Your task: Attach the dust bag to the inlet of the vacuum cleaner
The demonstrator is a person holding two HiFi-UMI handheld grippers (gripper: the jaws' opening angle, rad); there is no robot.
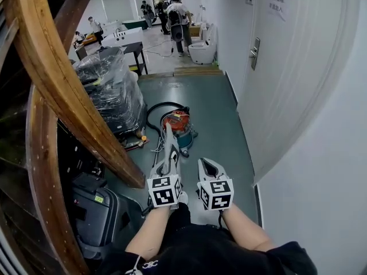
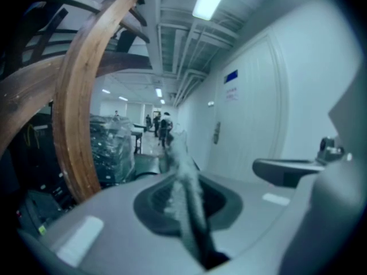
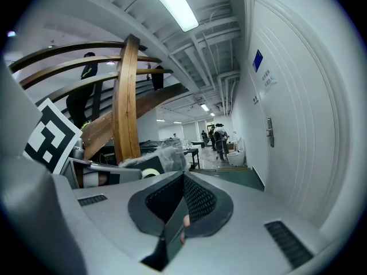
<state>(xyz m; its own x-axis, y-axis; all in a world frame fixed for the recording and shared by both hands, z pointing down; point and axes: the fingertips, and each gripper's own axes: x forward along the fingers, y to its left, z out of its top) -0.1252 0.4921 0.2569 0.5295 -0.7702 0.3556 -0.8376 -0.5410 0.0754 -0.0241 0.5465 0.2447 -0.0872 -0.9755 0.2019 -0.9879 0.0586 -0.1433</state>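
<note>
Holds the dust bag [image 1: 169, 139] pinched in the left gripper [image 1: 172, 158], long axis running up the frame toward the centre. Shows the right gripper [image 1: 205, 165] with jaws pressed together on nothing. Finds the vacuum cleaner [image 1: 179, 124] on the floor [image 1: 223, 113] straight beyond the bag's tip (inlet not possible to make out), nearer the left gripper, not touching.

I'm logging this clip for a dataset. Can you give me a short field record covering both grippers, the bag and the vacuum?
left gripper: shut on dust bag, pale fabric sticking out past the jaws
right gripper: shut, nothing between the jaws
vacuum cleaner: red and teal, on the floor ahead, apart from both grippers
hose: black, looped behind it
bag on inlet: not yet
</note>
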